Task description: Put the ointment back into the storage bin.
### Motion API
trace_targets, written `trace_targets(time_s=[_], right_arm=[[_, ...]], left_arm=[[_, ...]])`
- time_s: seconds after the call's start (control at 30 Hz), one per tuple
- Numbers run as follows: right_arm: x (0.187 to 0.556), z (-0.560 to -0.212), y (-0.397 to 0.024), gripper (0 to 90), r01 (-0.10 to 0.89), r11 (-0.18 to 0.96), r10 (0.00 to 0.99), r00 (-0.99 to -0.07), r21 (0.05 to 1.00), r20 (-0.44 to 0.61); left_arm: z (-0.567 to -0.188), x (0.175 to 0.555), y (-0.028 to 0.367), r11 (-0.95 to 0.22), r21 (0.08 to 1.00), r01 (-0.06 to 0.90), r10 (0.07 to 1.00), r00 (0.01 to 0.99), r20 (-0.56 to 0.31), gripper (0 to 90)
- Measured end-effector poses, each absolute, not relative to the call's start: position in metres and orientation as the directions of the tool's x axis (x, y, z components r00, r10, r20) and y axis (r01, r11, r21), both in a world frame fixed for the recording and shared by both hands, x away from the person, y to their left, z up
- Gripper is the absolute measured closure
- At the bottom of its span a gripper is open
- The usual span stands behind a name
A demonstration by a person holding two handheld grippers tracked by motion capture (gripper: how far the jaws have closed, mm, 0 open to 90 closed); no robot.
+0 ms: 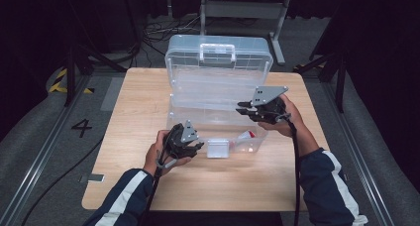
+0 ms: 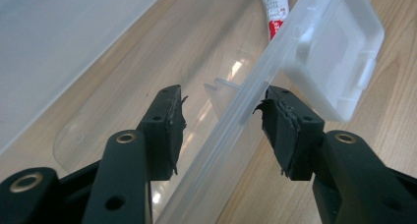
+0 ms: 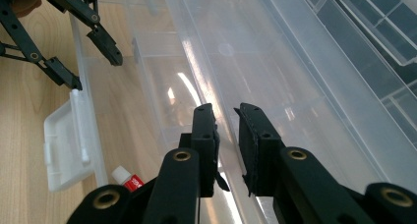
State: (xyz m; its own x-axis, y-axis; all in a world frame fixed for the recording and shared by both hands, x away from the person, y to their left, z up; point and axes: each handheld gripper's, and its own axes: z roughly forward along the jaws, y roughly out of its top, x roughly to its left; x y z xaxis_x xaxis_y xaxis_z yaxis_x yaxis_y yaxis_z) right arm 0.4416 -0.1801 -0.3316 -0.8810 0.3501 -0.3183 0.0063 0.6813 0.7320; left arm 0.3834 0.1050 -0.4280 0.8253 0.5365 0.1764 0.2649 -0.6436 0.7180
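clear plastic organiser box (image 1: 218,94) sat open in the middle of the wooden table (image 1: 133,112), lid (image 1: 218,52) tipped up at the far side with its handle on top, base toward the person. white latch (image 1: 218,148) hung off the front wall of the base, resting on the table. small white tube with a red band (image 1: 249,135) lay inside the base near the front right corner.

left gripper (image 1: 197,145) was at the front left of the box, just beside the latch. in the left gripper view its jaws straddled the front wall (image 2: 231,135), one inside the box, one outside; outer pad close to or touching the wall, inner pad clearly off it, so parted, not clamped. tube (image 2: 273,10) and latch (image 2: 339,52) showed beyond.

right gripper (image 1: 241,108) hovered over the right part of the box. in the right gripper view its jaws stood close with a narrow gap, nothing between them, clear tray (image 3: 275,81) beneath. left gripper (image 3: 96,54) showed top left there, latch (image 3: 66,140) lower left.
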Motion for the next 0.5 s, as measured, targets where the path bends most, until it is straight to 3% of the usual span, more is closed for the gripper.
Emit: trace_targets(time_s=[0.5], right_arm=[[0.438, -0.334, -0.185, 76.2, 0.005, 0.647, 0.389, -0.862, 0.763, -0.325]], left_arm=[[-0.408, 0.370, 0.137, -0.575, 0.783, 0.235, 0.546, 0.824, 0.154, 51.6]])
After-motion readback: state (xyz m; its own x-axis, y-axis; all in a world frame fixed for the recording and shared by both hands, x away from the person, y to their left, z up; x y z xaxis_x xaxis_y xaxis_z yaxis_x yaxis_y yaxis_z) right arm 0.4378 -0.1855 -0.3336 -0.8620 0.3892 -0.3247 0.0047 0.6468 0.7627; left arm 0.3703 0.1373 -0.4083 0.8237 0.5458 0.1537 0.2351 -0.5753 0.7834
